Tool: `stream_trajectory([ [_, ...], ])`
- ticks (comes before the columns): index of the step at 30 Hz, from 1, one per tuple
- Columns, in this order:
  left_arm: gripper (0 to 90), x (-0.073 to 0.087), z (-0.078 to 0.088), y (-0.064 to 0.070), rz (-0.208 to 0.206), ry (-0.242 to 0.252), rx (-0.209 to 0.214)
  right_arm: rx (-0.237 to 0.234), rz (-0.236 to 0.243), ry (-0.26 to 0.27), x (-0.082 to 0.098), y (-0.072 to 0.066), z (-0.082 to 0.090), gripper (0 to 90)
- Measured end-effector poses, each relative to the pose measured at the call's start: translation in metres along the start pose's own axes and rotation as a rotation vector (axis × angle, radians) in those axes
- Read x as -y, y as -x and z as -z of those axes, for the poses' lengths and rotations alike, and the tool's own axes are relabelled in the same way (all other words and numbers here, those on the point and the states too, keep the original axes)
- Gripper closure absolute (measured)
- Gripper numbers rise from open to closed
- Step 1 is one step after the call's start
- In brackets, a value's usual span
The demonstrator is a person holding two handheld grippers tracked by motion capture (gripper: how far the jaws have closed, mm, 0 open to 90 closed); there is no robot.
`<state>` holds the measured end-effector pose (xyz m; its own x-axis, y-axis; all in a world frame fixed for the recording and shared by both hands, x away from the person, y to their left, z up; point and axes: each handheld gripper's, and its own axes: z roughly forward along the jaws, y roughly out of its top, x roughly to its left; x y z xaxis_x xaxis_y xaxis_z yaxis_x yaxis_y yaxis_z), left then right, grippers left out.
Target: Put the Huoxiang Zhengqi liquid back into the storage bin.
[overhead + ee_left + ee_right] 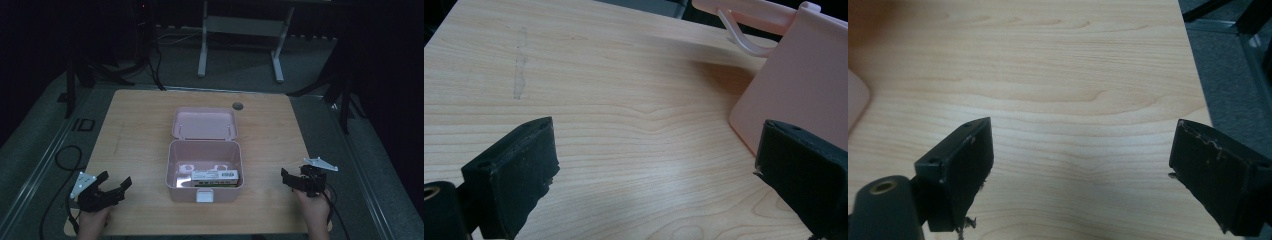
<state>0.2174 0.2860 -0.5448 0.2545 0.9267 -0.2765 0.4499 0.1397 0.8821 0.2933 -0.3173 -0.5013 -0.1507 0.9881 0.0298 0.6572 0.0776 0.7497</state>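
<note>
Your left gripper (pixel 114 186) and right gripper (pixel 295 179) both gape wide, holding nothing, low over the pale wooden table (pixel 135 125) near its front edge. Bare wood lies between each and the open pink plastic lunch box (pixel 205 192) at centre; the right sits close to the table's right edge. Your left gripper view catches the box wall (pixel 804 85). A white-labelled rectangular packet (pixel 215 177) lies inside.

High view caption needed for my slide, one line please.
Open pink box with a small carton inside sits mid-table, flanked by the open left gripper and right gripper.
</note>
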Motion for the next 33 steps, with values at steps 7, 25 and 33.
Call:
stream_trajectory([
  [7,3.6,0.000,0.001,-0.001,0.006,0.003,-0.004,0.028,-0.041,0.047,0.020,0.000,-0.002,10.5],
  [25,3.6,0.001,-0.001,0.000,-0.005,-0.016,-0.012,0.038,-0.103,-0.005,0.044,0.003,-0.010,10.4],
  [33,3.6,0.001,-0.002,0.001,-0.008,-0.020,-0.008,-0.002,-0.100,-0.033,0.043,-0.001,-0.012,10.5],
])
